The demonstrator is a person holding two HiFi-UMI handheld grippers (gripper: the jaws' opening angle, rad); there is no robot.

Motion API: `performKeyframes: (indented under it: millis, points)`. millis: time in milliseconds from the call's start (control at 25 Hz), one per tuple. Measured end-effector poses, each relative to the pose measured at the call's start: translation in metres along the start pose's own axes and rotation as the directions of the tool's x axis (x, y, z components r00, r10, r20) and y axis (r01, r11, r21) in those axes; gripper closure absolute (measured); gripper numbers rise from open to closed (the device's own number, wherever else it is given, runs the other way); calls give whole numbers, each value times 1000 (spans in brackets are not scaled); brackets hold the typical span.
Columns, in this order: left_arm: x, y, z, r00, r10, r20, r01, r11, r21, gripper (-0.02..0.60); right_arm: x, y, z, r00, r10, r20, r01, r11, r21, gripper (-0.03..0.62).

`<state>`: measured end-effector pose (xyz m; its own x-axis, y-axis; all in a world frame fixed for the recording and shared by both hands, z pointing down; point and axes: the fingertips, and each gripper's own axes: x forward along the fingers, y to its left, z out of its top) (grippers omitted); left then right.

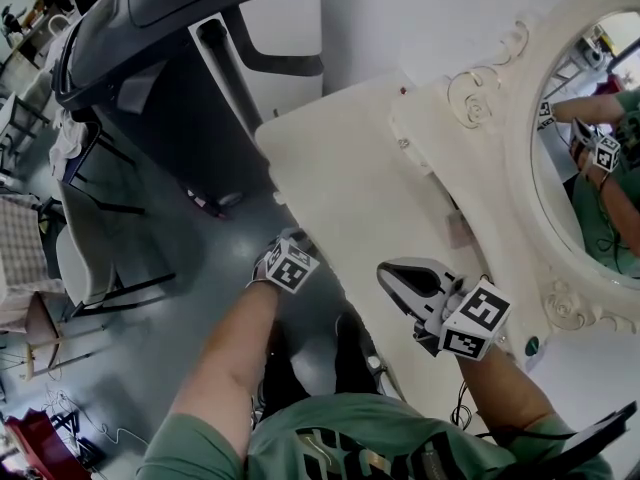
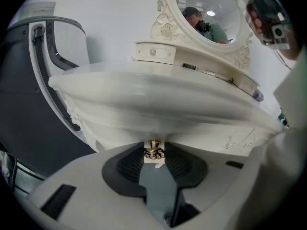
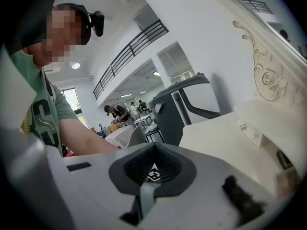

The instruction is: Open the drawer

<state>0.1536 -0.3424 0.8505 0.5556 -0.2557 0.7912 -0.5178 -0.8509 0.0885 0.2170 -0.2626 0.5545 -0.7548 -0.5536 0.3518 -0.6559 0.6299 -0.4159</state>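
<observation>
The left gripper's (image 2: 154, 159) fingers clamp the brass knob (image 2: 154, 149) of the drawer (image 2: 201, 134). The right gripper (image 1: 392, 276) hovers over the white surface (image 1: 350, 183), fingers slightly apart, empty.

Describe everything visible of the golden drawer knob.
The knob is small and ornate, like polished brass, with a narrow neck and a lobed head. It juts from the cream drawer front, just under the table top's overhanging edge. The left gripper is shut on it, a dark ribbed pad against each side.
</observation>
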Motion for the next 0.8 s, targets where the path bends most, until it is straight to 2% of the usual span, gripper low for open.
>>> performKeyframes:
  millis: [280,800]
  points:
    - [-3,0,-4,1000,0,2,0,1000,-15,443,2,3,-2,1000,1,3,-2,1000,5,588]
    - [-37,12,-48,999,29,-44,-30,999,-26,445,17,24,5,999,38,11,-38,999,-13,588]
